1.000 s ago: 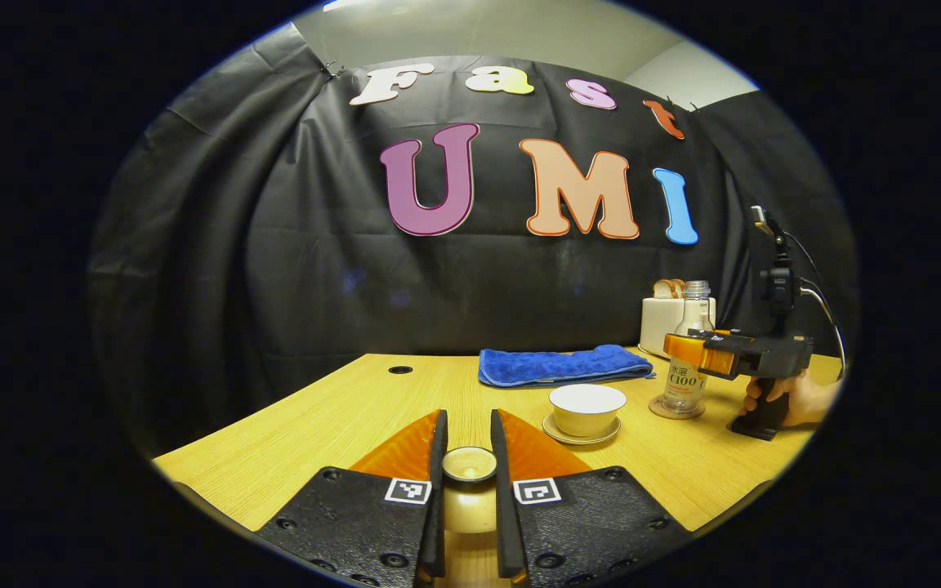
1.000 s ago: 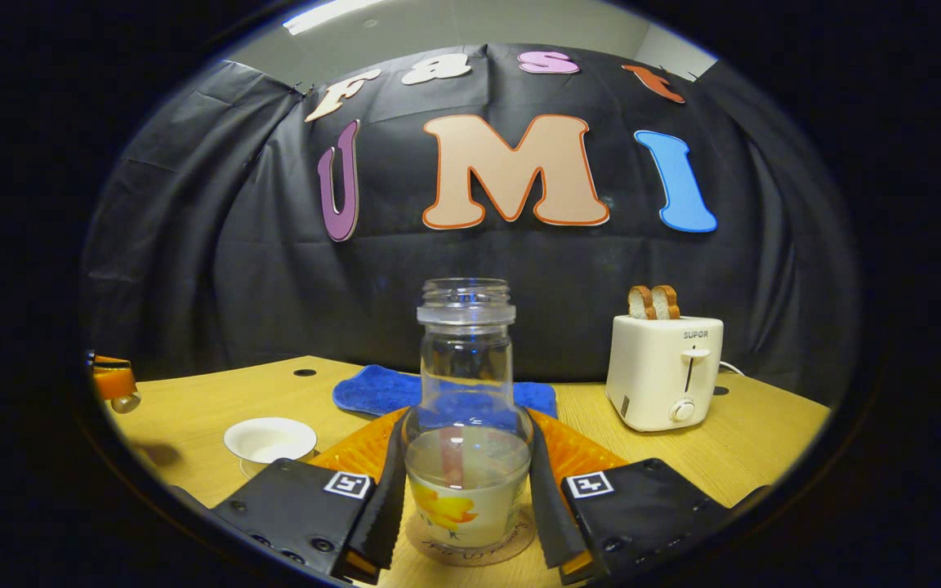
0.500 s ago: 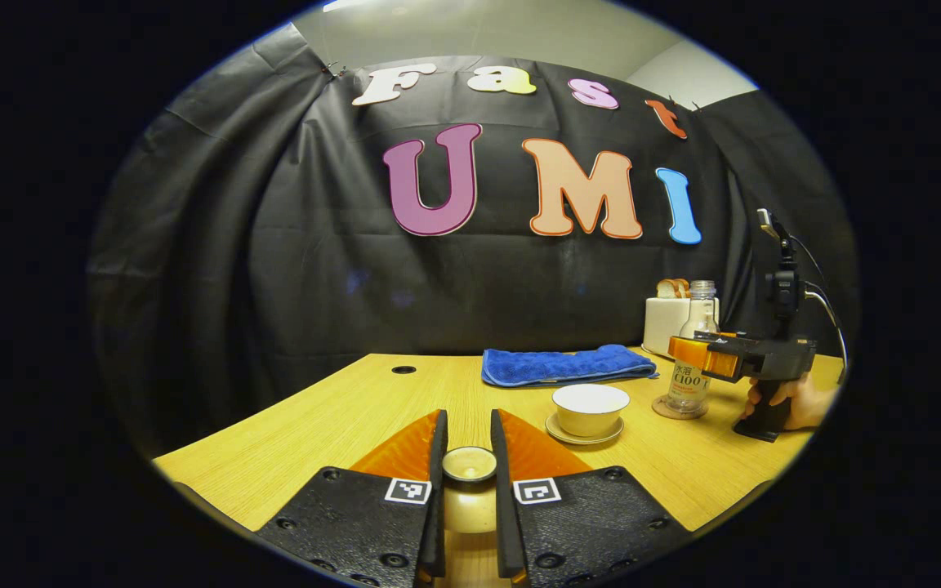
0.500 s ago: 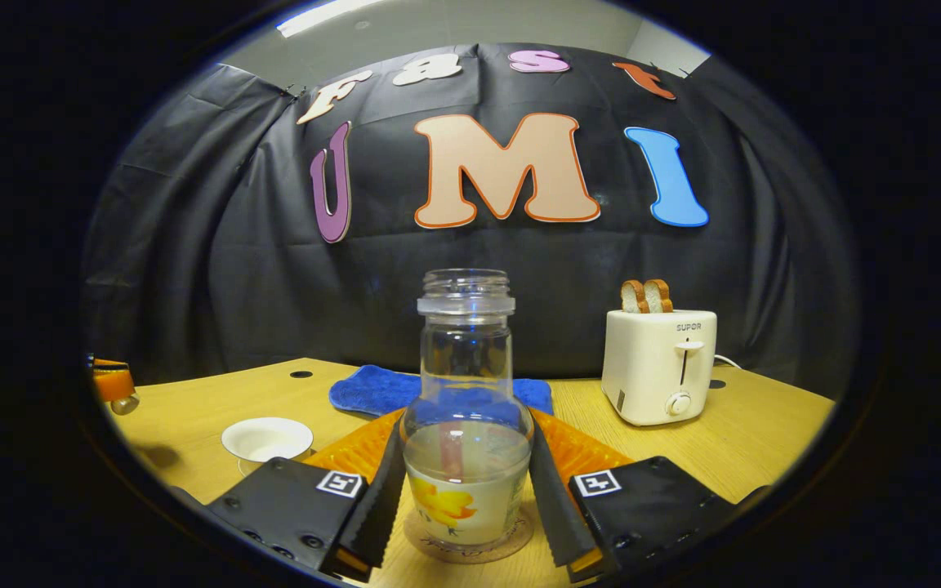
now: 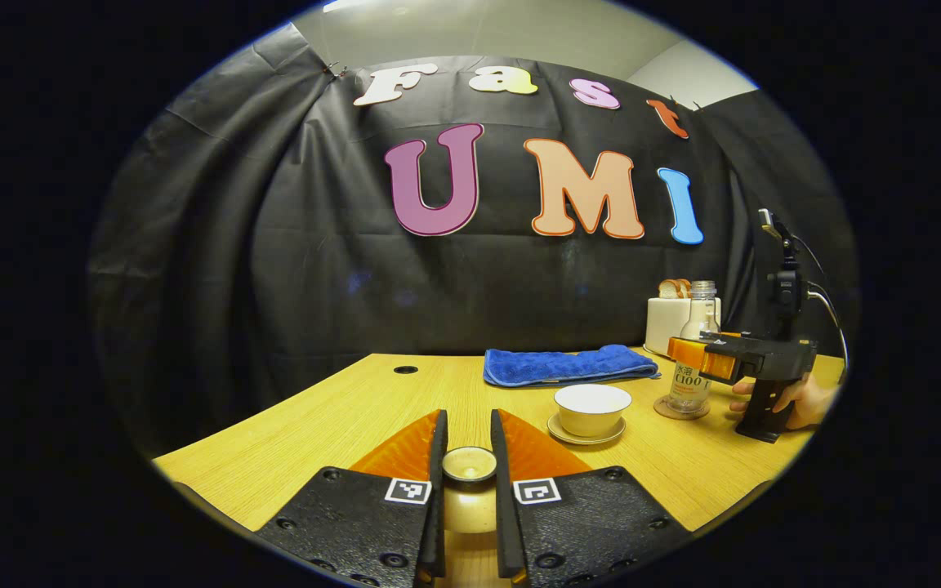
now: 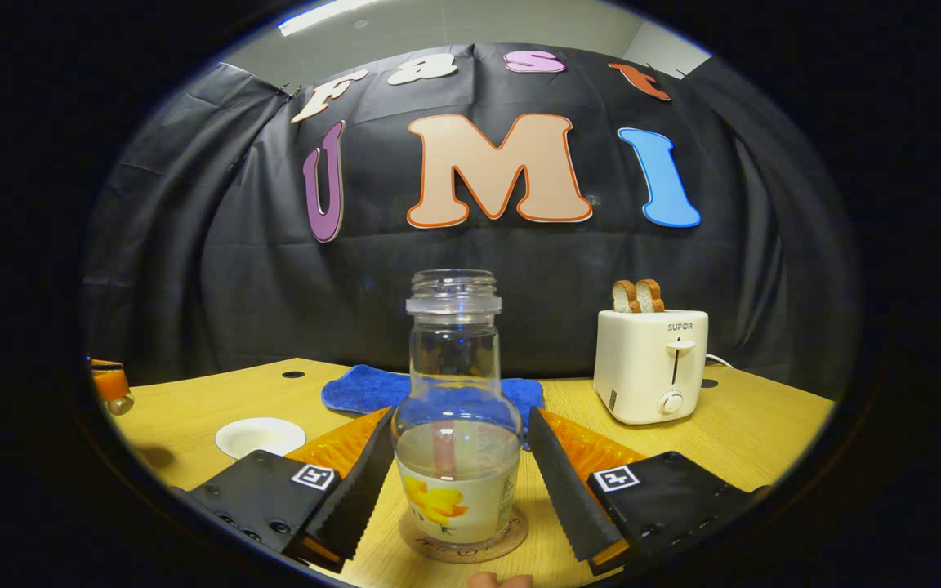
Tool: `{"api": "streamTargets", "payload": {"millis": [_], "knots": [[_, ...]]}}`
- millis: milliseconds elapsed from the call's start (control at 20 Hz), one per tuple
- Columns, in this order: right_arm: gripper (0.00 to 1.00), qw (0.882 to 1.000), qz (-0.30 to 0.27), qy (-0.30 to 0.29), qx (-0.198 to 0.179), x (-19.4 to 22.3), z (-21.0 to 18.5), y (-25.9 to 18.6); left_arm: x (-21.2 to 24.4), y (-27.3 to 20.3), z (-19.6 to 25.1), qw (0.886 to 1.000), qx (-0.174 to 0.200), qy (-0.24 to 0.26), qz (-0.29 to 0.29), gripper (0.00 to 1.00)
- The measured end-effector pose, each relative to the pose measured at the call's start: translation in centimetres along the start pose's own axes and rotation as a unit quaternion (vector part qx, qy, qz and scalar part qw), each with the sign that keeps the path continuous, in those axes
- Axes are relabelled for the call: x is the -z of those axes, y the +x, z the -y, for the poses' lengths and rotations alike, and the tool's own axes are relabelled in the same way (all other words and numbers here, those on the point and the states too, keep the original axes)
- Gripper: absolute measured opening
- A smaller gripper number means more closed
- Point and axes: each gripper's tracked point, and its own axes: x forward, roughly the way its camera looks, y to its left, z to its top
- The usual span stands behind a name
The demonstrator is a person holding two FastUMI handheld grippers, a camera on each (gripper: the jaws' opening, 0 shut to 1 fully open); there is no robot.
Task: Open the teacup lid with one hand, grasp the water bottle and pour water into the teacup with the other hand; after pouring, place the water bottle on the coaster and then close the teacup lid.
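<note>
At lower centre of the right gripper view, the water bottle (image 6: 456,425) stands upright on its coaster (image 6: 464,535), long axis vertical and open mouth up, between the spread, non-touching fingers of the right gripper (image 6: 458,482), so a sideways brush while backing off could topple it, while the left gripper (image 5: 469,482) is clamped on the teacup lid (image 5: 470,464), which could slip before reaching the teacup (image 5: 592,408).

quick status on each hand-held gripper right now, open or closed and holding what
Left hand-held gripper: closed on the teacup lid.
Right hand-held gripper: open, fingers apart on either side of the water bottle, which stands on the coaster.
</note>
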Motion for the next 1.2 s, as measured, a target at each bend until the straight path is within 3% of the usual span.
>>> {"api": "streamTargets", "payload": {"millis": [50,100,650,800,850,900,1000,1050,1200], "knots": [[0.98,1.0,0.0,0.0,-0.006,0.0,-0.1,-0.4,0.0,0.0,0.0,1.0,0.0,0.0,0.0,0.22],[0.93,1.0,0.0,0.0,-0.01,0.1,-0.2,-1.0,0.0,0.0,0.0,1.0,0.0,0.0,-0.001,0.22],[0.98,0.998,0.001,0.002,-0.059,-0.2,1.5,-9.3,0.0,0.1,0.3,1.0,0.015,0.001,0.001,0.22],[0.93,0.998,0.002,0.001,-0.056,-0.4,3.3,-11.9,0.2,0.4,0.5,1.0,0.021,0.0,0.001,0.22],[1.0,0.999,0.003,0.001,-0.054,-0.4,3.8,-12.7,0.2,0.8,0.8,1.0,0.026,0.0,0.0,0.22],[0.93,0.999,0.003,0.001,-0.05,-0.5,4.4,-13.2,0.1,1.6,1.6,0.999,0.033,0.0,0.0,0.22],[0.98,0.999,0.004,0.001,-0.043,-0.6,5.2,-14.0,0.0,2.9,2.7,0.999,0.044,0.0,0.0,0.22],[0.93,0.999,0.005,0.001,-0.043,-0.5,5.4,-14.3,-0.1,3.5,3.1,0.999,0.047,-0.001,-0.001,0.22],[0.93,0.999,0.004,0.001,-0.05,-0.5,5.1,-14.6,0.1,5.4,4.6,0.999,0.05,-0.001,-0.002,0.22]]}}
